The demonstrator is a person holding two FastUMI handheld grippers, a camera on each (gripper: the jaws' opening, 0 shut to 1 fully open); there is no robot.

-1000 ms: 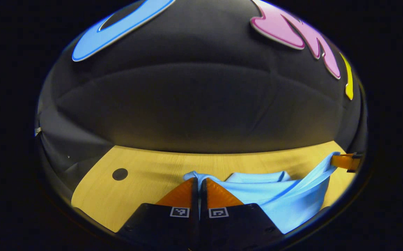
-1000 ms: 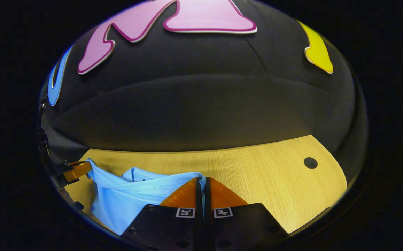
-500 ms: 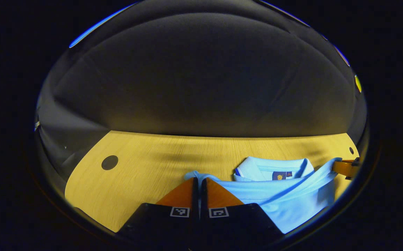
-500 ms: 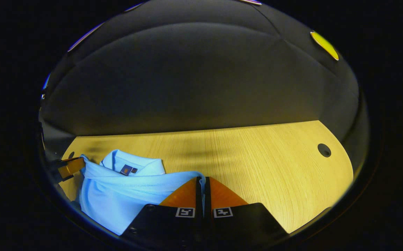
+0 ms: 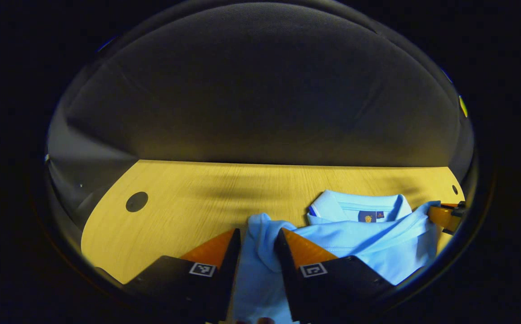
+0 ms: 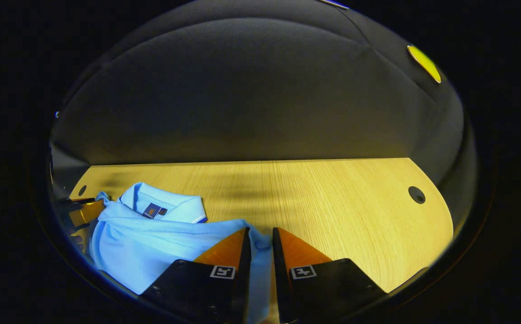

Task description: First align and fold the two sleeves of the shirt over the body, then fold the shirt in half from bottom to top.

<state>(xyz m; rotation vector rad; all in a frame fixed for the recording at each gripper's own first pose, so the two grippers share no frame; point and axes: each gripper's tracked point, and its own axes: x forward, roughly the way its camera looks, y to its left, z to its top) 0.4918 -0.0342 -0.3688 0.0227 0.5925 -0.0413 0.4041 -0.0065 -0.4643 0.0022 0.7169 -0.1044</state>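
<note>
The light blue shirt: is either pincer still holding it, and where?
Neither. Both the left gripper and right gripper have opened; the light blue polo shirt's folded-up hem lies loose between their fingers.

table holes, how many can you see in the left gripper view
2: one hole on the table's far left, one small hole at its far right edge beside the shirt. The shirt may hide others.

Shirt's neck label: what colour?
Dark blue neck label on a light-blue shirt, clearest in left gripper view.

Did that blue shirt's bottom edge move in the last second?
Yes. The shirt hem was carried up toward the collar, which now shows on the table, and both grippers' jaws have opened.
</note>
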